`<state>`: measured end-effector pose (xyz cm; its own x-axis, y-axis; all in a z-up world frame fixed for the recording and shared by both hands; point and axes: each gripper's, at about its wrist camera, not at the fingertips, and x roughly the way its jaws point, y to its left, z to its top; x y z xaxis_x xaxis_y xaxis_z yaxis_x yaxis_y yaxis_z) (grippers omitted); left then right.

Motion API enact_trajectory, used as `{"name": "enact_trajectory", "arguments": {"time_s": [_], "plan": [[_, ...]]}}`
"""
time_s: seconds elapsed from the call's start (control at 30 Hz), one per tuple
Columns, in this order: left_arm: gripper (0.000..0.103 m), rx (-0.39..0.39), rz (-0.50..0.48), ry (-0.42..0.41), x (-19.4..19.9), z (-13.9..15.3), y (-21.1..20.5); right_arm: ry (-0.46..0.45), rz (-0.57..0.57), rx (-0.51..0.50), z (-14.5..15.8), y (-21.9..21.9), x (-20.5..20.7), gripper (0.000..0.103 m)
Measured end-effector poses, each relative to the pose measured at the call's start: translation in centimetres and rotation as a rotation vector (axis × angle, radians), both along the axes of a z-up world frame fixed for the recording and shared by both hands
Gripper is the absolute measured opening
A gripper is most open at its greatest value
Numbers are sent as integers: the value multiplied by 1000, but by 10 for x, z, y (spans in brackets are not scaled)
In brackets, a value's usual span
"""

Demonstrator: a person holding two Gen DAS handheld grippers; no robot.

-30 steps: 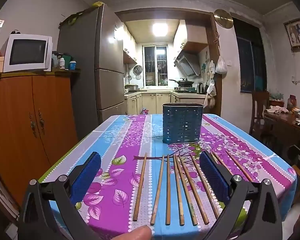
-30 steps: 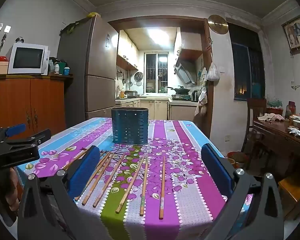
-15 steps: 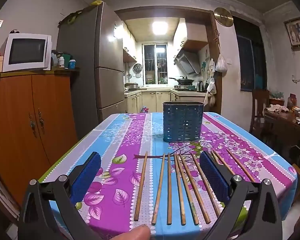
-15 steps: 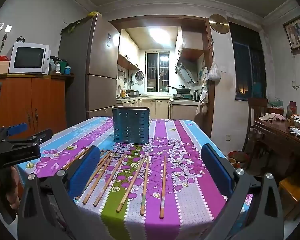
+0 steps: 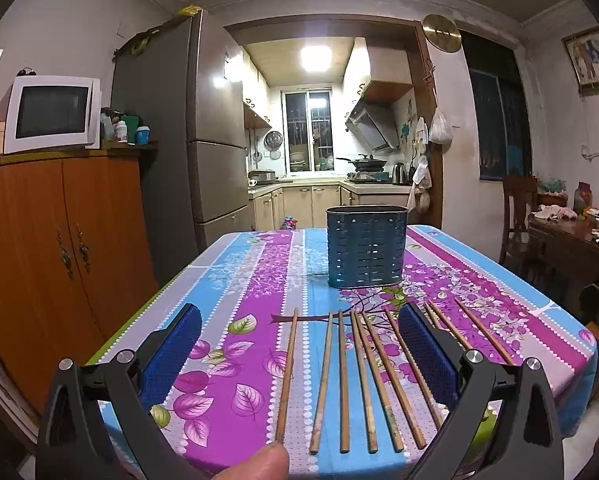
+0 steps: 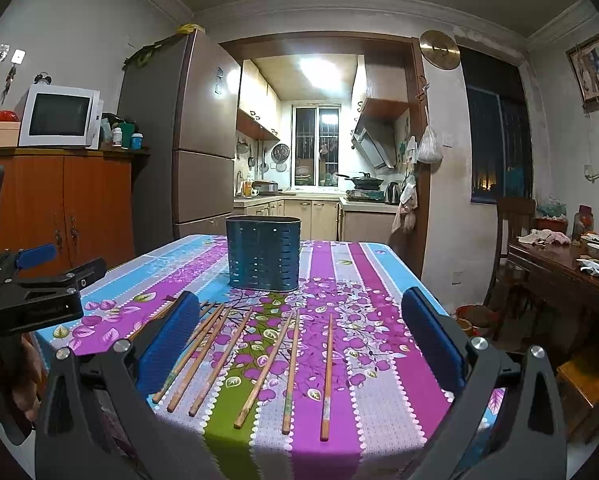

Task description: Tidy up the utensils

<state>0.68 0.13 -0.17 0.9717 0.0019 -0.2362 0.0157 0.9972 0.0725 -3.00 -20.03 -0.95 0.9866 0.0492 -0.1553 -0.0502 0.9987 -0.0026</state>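
Several wooden chopsticks [image 5: 341, 380] lie side by side on the flowered tablecloth [image 5: 239, 300], pointing toward a blue slotted utensil holder [image 5: 365, 246] standing upright farther back. My left gripper [image 5: 299, 348] is open and empty, held above the near ends of the chopsticks. In the right wrist view the chopsticks [image 6: 261, 364] and the holder [image 6: 263, 254] show again. My right gripper [image 6: 299, 340] is open and empty above the near table edge. The left gripper's body [image 6: 31, 300] shows at the left of that view.
A wooden cabinet [image 5: 51, 248] with a microwave [image 5: 51, 114] stands left of the table, beside a fridge [image 5: 187, 140]. A dark side table [image 6: 563, 268] with clutter and a chair [image 5: 517, 216] stand to the right. The kitchen lies behind.
Both grippers have barely shifted; the views have drifted slightly. Nothing on the table has moved.
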Motion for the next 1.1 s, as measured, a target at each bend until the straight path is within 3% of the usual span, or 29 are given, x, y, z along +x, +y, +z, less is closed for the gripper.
{"name": "enact_trajectory", "arguments": {"time_s": [0.33,1.1], "plan": [[98,1,-12,60,9,0,2,2,6,-5,7,15,3,98],[98,2,18,56,14,-1,9,16,23,-6,4,25,11,98]]}}
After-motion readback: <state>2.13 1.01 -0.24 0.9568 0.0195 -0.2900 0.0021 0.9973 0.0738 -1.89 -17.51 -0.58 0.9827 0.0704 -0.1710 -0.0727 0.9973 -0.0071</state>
